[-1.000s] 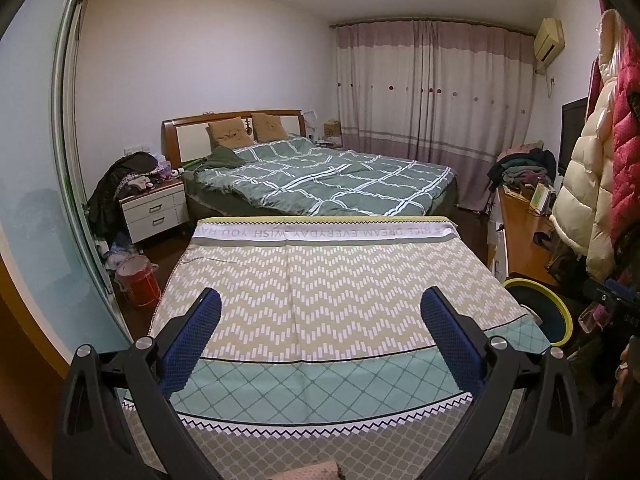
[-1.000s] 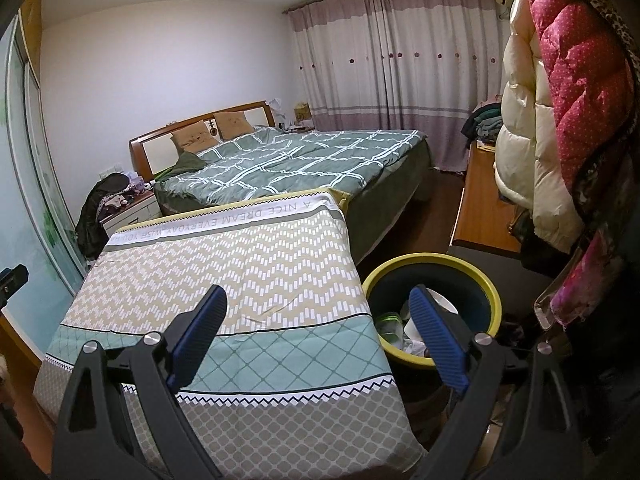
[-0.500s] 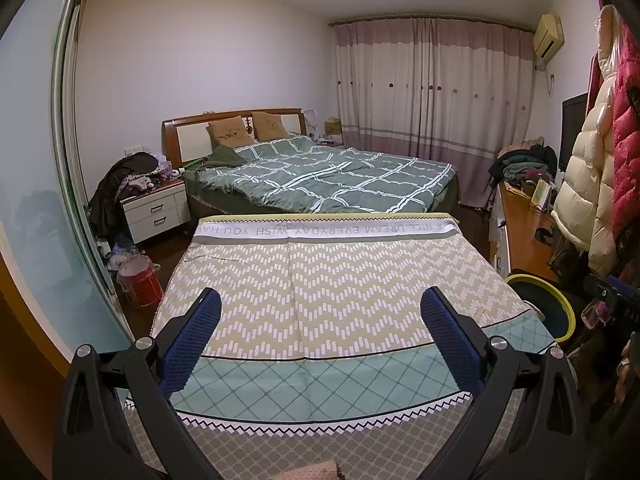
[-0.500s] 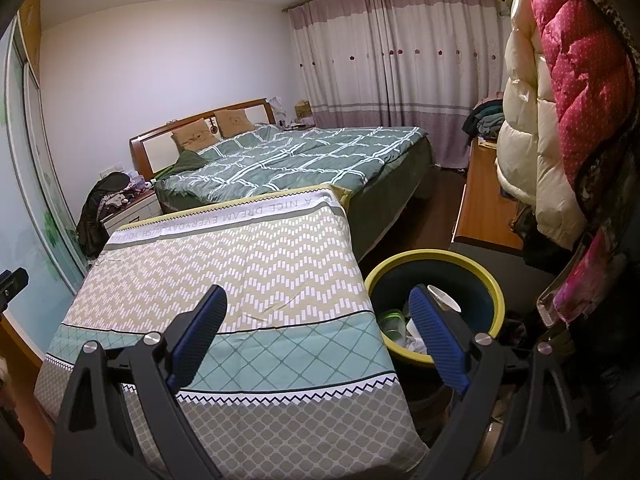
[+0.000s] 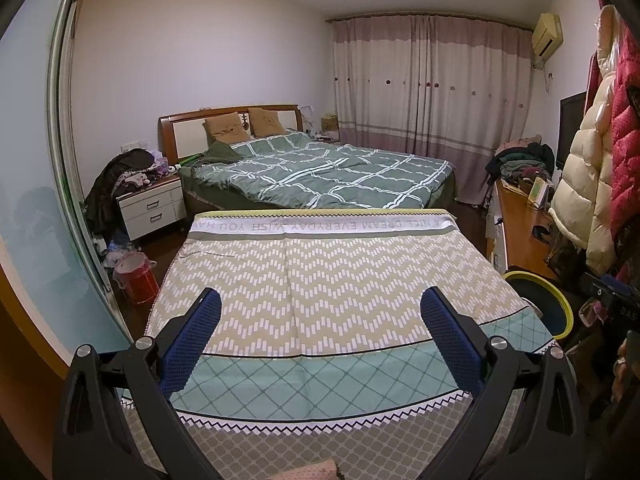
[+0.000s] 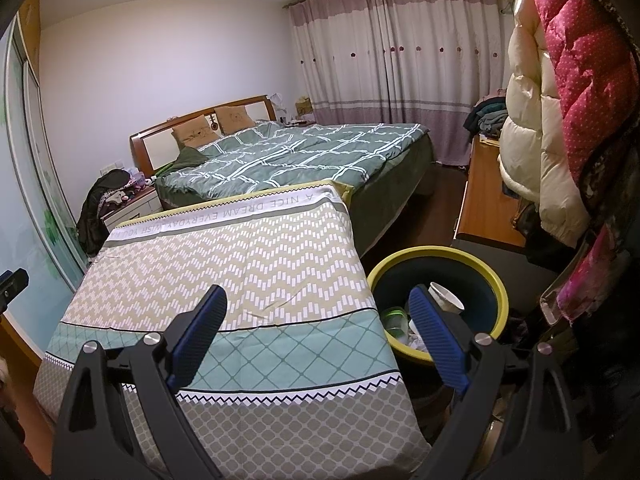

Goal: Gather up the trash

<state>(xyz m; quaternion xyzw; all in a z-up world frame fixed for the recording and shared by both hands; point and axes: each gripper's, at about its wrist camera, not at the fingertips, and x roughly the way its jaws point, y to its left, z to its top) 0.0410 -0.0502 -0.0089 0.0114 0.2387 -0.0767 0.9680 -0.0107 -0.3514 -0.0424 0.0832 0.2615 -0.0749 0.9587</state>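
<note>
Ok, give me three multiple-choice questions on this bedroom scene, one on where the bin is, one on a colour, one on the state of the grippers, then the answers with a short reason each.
1. Where is the yellow-rimmed bin?
A. On the patterned sheet
B. On the floor beside the patterned sheet
C. On the nightstand

2. What colour are the gripper pads?
A. Blue
B. Red
C. Yellow

3. In what state are the left gripper and the right gripper?
A. Both shut on trash
B. One open, one shut
C. Both open and empty

Answers:
1 B, it sits low at the sheet's right edge.
2 A, all four pads show blue.
3 C, each pair of jaws stands wide apart with nothing between.
</note>
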